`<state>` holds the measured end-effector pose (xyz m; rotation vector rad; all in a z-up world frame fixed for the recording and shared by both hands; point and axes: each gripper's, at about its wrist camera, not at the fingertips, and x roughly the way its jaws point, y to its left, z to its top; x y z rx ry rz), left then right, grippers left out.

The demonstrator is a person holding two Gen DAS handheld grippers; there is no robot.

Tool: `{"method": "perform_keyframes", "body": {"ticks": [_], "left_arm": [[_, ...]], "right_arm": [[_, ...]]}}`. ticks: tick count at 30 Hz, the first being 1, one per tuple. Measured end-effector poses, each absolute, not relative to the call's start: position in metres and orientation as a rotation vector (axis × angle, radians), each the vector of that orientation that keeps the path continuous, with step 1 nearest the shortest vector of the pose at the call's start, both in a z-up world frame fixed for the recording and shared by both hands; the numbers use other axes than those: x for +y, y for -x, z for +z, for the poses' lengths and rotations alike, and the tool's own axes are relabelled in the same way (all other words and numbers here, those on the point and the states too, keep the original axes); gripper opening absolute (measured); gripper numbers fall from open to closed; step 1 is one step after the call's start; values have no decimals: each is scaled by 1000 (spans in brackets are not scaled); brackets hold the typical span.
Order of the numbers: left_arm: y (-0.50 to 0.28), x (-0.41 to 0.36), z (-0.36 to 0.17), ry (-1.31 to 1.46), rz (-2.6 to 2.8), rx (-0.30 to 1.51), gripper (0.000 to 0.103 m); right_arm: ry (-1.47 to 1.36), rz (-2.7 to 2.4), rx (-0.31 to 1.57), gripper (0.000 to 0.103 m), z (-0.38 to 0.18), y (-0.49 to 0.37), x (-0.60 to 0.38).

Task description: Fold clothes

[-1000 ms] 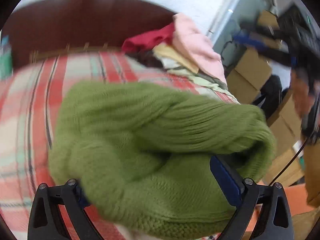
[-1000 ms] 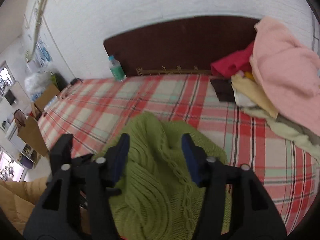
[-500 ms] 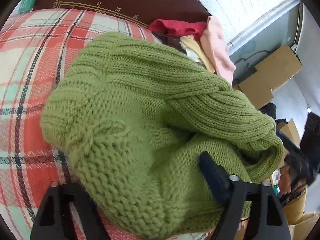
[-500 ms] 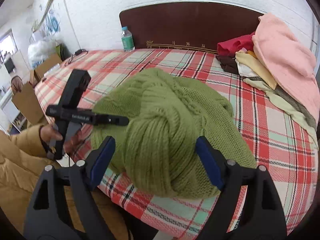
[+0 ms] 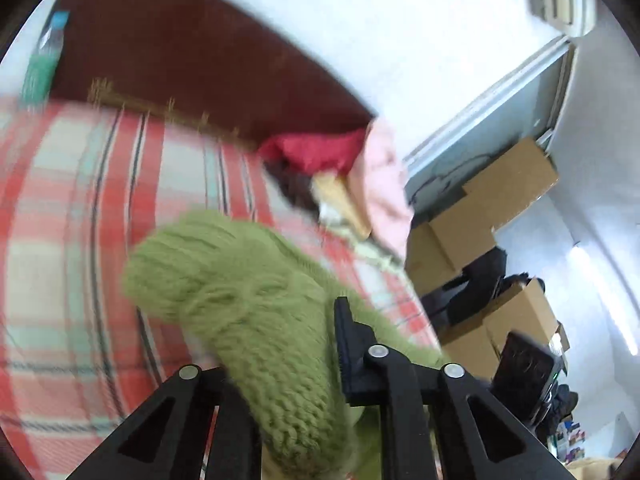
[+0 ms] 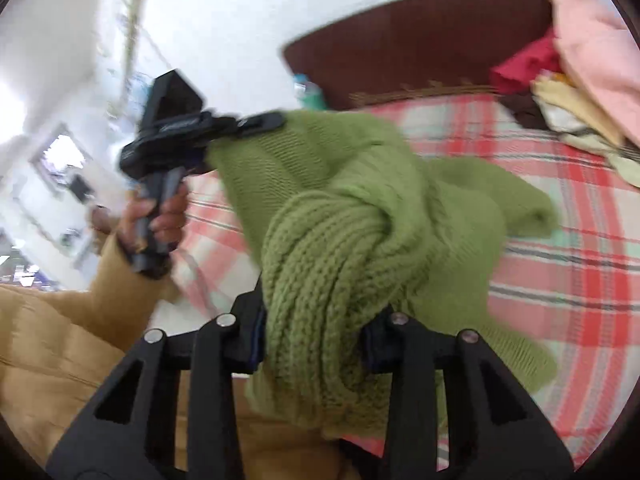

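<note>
A chunky green knitted sweater (image 6: 360, 216) hangs bunched above the plaid bed (image 6: 580, 280). My left gripper (image 6: 260, 122), held in a hand (image 6: 160, 216) at the upper left of the right wrist view, is shut on one edge of the sweater and holds it up. In the left wrist view the sweater (image 5: 248, 300) fills the gap of the left gripper (image 5: 288, 360). The jaws of my right gripper (image 6: 316, 336) are closing, and their pads press on a thick rolled fold of the sweater. Part of the sweater still trails on the bed.
A pile of clothes, pink (image 6: 592, 40), red (image 6: 520, 68) and cream, lies at the bed's far right by the dark headboard (image 6: 400, 48). A bottle (image 6: 310, 92) stands at the headboard. Cardboard boxes (image 5: 492, 208) stand beside the bed. A tan sleeve (image 6: 60, 340) is at the lower left.
The left gripper has shut on the sweater and lifted it off the bed. The right gripper's jaws have narrowed onto the thick fold. The sweater now stretches between both grippers.
</note>
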<state>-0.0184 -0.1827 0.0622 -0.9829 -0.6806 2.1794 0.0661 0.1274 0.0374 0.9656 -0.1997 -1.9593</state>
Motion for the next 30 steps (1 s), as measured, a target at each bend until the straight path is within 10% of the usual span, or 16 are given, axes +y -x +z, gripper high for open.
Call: {"method": "perform_keyframes", "body": {"ticks": [8,13,19,21,30], "left_arm": [[49,-243,51,1245,2431,-496,16],[41,-280,-20,1435,2392,-566,48],[24,-291,-35,1389,2368,-580,78],[25,-286,-33,1377,2366,-559,82],[49,-278,-62,1483,2360,-501,82]], "right_arm": [[-1098,-1799,10,44,-21,-62,6],[-1200,-1695,98,62,-56,-70,-22],[-1067,-1860,-162,73,-15,-41,67],[-1034,-1997,-281,86,-4,-20,110],[-1346,-2107,-731,87,-75,112,191]]}}
